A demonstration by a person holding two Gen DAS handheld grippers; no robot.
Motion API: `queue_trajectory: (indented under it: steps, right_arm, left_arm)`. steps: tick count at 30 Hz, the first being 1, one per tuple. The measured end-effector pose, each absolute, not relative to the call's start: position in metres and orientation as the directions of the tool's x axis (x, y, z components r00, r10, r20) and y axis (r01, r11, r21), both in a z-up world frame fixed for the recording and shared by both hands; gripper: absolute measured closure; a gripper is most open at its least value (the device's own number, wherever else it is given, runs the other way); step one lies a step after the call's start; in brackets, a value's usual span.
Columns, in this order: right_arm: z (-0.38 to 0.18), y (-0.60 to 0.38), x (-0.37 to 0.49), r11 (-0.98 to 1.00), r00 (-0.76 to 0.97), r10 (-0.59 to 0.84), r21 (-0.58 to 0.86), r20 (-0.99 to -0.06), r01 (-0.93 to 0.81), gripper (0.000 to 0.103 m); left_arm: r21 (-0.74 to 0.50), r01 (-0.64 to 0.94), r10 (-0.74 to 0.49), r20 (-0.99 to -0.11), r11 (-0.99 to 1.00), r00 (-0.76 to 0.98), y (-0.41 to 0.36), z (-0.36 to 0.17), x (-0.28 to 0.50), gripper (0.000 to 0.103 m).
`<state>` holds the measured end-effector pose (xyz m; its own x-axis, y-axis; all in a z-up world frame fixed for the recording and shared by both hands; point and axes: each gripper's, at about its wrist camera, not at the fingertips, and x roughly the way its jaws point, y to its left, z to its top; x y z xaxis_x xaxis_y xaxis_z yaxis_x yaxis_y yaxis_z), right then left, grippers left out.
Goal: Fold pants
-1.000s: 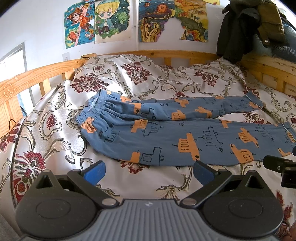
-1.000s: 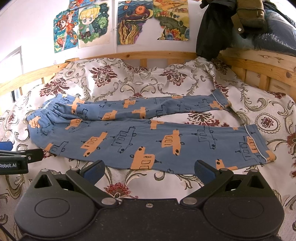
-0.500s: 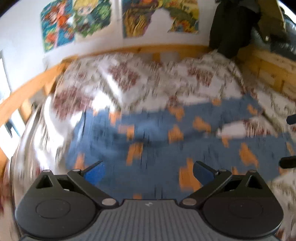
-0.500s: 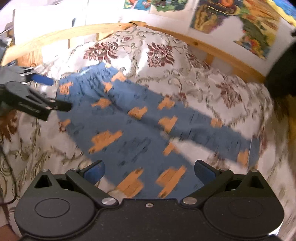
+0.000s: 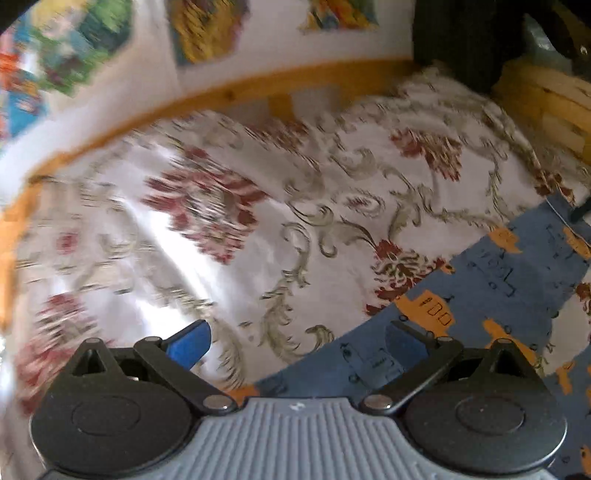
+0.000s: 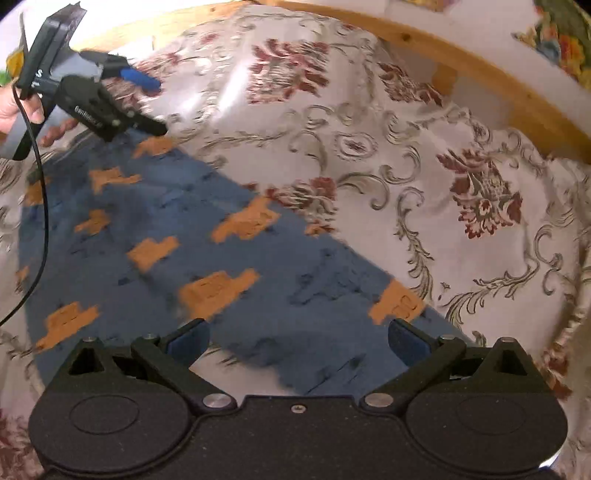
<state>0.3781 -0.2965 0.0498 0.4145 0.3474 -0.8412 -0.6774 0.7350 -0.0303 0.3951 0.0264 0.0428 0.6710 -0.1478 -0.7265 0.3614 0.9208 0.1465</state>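
Blue pants point(image 6: 177, 236) with orange prints lie flat on the flowered bedspread point(image 6: 369, 129). In the right wrist view my right gripper point(image 6: 298, 341) hovers open just above one end of the pants, with nothing between its blue pads. My left gripper point(image 6: 155, 105), held by a hand point(image 6: 14, 110), is open at the pants' far upper-left edge. In the left wrist view, which is blurred, the left gripper point(image 5: 295, 345) is open over the border between the bedspread point(image 5: 258, 221) and the pants point(image 5: 498, 288), which fill the lower right.
A wooden bed rail point(image 6: 480, 74) runs along the far side under a wall with colourful posters point(image 5: 207, 33). Dark clothing point(image 5: 454, 40) hangs at the top right corner of the bed. A cable point(image 6: 44, 206) trails from the left gripper across the pants.
Both grippers have swung forward and down from the near side of the bed to the far edge of the pants. Both have stayed open.
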Motion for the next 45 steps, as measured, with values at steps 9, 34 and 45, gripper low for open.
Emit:
queue_trajectory:
  steps: [9,34,45]
  right_arm:
    - [-0.002,-0.326,0.465,0.826,0.517,0.336,-0.018,-0.787,-0.563,0.001]
    - [-0.034,-0.331,0.484,0.766,0.408,0.407,0.062,-0.818,-0.64,0.051]
    - [-0.023,-0.314,0.445,0.778,0.568,0.345,-0.111,-0.747,-0.618,0.1]
  left_arm:
    - [0.368,0.599,-0.064,-0.815,0.711,0.576,0.003,-0.03,0.42,0.0]
    - [0.097,0.741,-0.158,-0.951,0.665,0.267,0.023,-0.048,0.456,0.077]
    - [0.34,0.53,-0.005,-0.838,0.777,0.545,-0.001,-0.038,0.419,0.1]
